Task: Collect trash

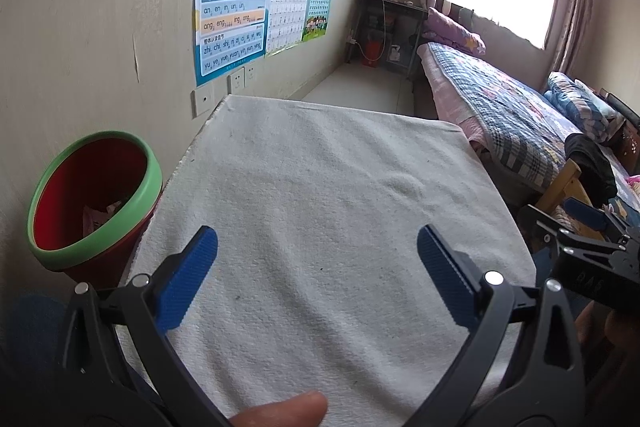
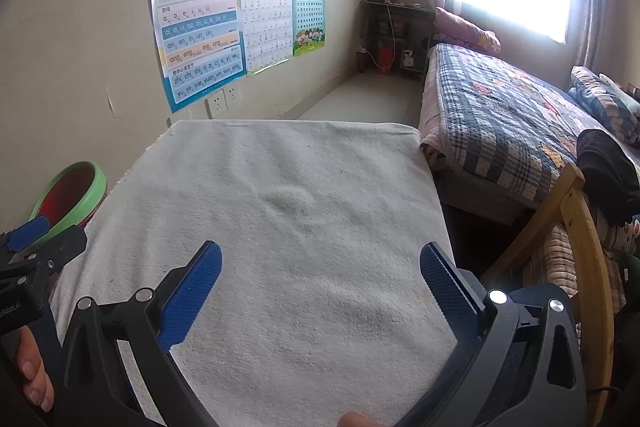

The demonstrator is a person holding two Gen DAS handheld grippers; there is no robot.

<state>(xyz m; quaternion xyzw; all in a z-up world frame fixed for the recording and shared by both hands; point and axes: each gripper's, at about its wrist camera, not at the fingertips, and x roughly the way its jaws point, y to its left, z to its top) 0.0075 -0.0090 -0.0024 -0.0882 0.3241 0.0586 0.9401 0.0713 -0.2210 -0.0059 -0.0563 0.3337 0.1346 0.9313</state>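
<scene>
Left wrist view: the left claw is held wide open over the table, with nothing between its blue pads. The bin stands left of the table, against the wall, its rim just beside the table's left edge. Scraps of trash are seen inside it. No loose trash is seen on the table. The right claw is seen at the table's right edge.

Right wrist view: the right claw is likewise spread wide and empty above the table. The bin lies left of the table, beyond the left claw, so the left claw is judged nearer. The bed crowds the table's right side; open floor lies beyond its far edge.
</scene>
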